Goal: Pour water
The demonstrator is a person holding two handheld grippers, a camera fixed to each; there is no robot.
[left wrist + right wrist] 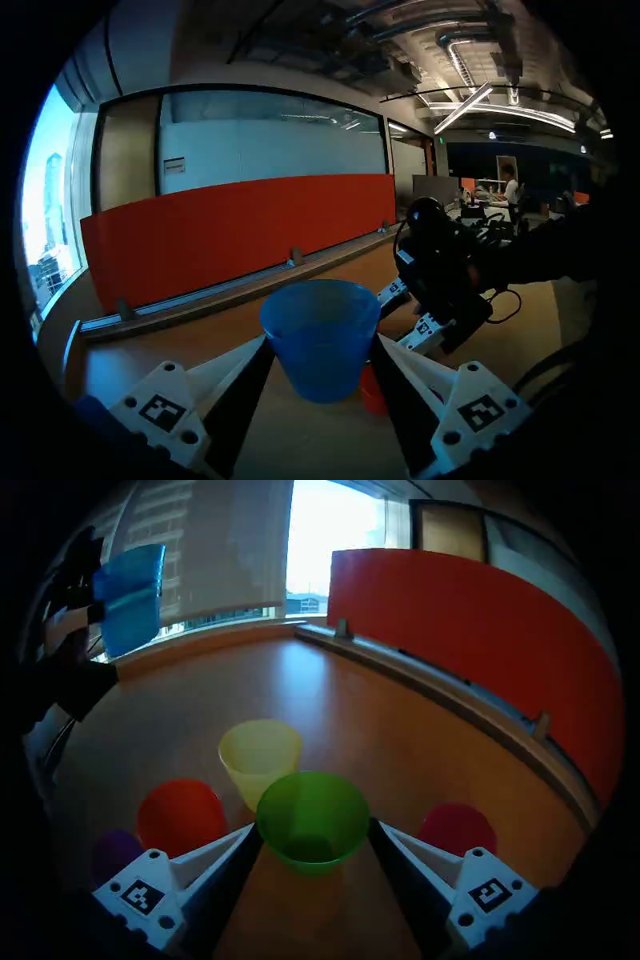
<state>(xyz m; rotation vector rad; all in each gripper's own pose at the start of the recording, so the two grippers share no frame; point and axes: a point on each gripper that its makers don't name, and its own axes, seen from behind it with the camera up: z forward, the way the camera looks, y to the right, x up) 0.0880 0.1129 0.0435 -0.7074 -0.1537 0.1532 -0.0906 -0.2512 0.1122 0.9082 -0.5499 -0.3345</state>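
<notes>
My left gripper (320, 346) is shut on a translucent blue cup (320, 336), held upright between its white fingers (240, 376). In the right gripper view that blue cup (128, 596) hangs high at the upper left, well above the table. My right gripper (312, 826) is shut on a green cup (312, 816), upright, with its mouth open towards the camera. In the left gripper view the right gripper (416, 316) and the dark-sleeved hand holding it sit just right of the blue cup.
On the wooden table (360, 712) stand a yellow cup (260, 756) just behind the green one, a red cup (182, 816), a purple cup (116, 852) and a magenta cup (456, 828). A red divider panel (480, 616) runs along the table's far edge.
</notes>
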